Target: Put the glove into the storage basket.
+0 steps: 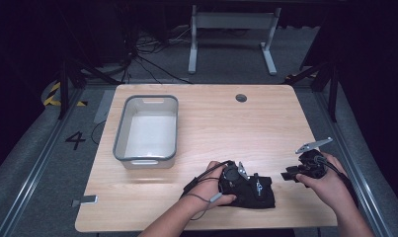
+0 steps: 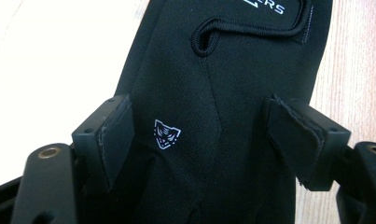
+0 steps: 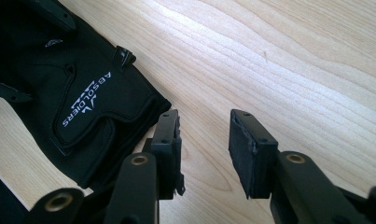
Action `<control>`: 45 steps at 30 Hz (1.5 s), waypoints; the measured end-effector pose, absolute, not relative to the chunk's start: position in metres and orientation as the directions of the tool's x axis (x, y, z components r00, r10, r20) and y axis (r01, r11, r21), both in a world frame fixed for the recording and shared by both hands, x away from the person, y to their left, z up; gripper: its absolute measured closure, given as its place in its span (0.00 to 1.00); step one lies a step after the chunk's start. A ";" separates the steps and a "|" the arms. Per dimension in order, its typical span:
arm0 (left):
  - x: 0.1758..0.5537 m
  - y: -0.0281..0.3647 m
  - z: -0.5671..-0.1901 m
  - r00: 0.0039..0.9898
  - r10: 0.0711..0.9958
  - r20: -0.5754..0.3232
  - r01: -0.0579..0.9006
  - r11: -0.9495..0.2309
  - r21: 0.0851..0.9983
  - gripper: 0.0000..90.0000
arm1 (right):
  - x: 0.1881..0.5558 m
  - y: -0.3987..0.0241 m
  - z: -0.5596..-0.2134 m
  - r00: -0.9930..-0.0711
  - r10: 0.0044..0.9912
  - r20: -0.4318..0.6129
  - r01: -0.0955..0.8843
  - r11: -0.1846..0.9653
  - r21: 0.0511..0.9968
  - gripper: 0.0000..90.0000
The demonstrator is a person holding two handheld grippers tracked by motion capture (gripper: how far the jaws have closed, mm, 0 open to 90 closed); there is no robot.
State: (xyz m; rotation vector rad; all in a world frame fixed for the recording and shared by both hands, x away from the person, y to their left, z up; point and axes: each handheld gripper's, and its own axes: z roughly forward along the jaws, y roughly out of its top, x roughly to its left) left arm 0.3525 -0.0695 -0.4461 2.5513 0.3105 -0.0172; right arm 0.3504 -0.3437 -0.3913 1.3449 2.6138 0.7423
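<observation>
A black glove (image 1: 259, 196) with white "ABSOLDIERS" lettering lies flat near the table's front edge. My left gripper (image 1: 238, 178) rests over it, open. In the left gripper view the glove (image 2: 232, 70) runs up between the two spread pads (image 2: 113, 135), a small white logo showing between them. My right gripper (image 1: 291, 174) hovers just right of the glove, also open. In the right gripper view its jaws stand apart over bare wood (image 3: 204, 144), and the glove's cuff (image 3: 83, 93) lies just left of the left jaw.
A white bin with a grey rim (image 1: 118, 143) stands at the table's left, nothing visible inside. A round cable hole (image 1: 241, 98) sits at the far edge. A small metal piece (image 1: 88, 200) lies by the front left corner. Bare wood stretches across the table's middle and right.
</observation>
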 end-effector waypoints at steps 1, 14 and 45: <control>0.352 -0.070 -0.446 0.973 0.218 -0.076 0.225 -0.814 0.535 0.27 | 0.350 -0.343 -0.391 -0.602 0.789 0.124 0.736 0.489 0.468 0.71; 0.347 -0.073 -0.446 0.975 0.218 -0.041 0.207 -0.833 0.513 0.32 | 0.350 -0.340 -0.393 -0.603 0.787 0.130 0.737 0.488 0.467 0.71; 0.342 -0.048 -0.400 0.934 0.313 -0.173 0.356 -0.769 0.530 0.75 | 0.350 -0.346 -0.393 -0.596 0.794 0.121 0.738 0.482 0.472 0.71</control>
